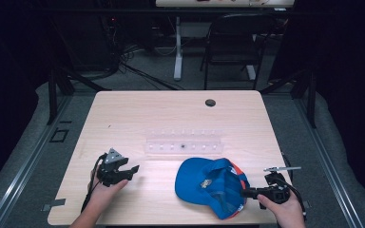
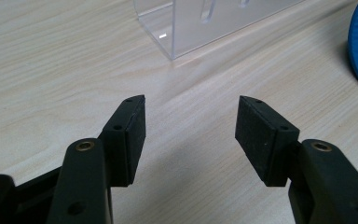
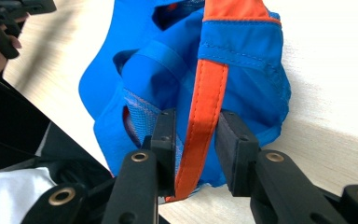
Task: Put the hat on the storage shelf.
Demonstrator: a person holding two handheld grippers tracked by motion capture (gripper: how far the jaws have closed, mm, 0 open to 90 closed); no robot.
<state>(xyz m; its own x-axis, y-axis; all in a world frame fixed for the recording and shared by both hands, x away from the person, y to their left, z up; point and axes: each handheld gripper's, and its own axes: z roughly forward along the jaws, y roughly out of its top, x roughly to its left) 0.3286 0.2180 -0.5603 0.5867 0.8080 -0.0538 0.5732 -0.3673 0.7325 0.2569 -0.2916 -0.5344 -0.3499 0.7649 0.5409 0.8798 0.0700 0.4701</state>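
- Cap (image 1: 209, 185): one blue baseball cap with an orange strap and orange trim lies on the near right part of the table (image 1: 138, 114), close to the front edge, its brim toward the table's middle.
- In the right gripper view the cap's orange strap (image 3: 203, 126) runs down between the two black jaws, with blue fabric and pale mesh bunched behind it.
- Right hand-held gripper (image 1: 247, 193): one, held at the cap's right rim. Its jaws stand on either side of the strap and the cap's edge, nearly closed; whether both pads actually press the strap I cannot tell.
- Left hand-held gripper (image 1: 134, 171): one, over bare table on the near left, well apart from the cap. In the left gripper view its two jaws stand wide apart with nothing between them.
- Two hands: the left hand (image 1: 105, 192) and the right hand (image 1: 285, 206) come in from the front edge, one on each gripper.
- One clear plastic rack (image 1: 183, 141) stands near the table's middle, just beyond the cap; small pale spots run along it in two rows, with one dark spot among them.
- One round dark grommet (image 1: 210, 102) sits near the table's far edge.
- One dark folding chair (image 1: 233, 45) stands on the floor beyond the table.
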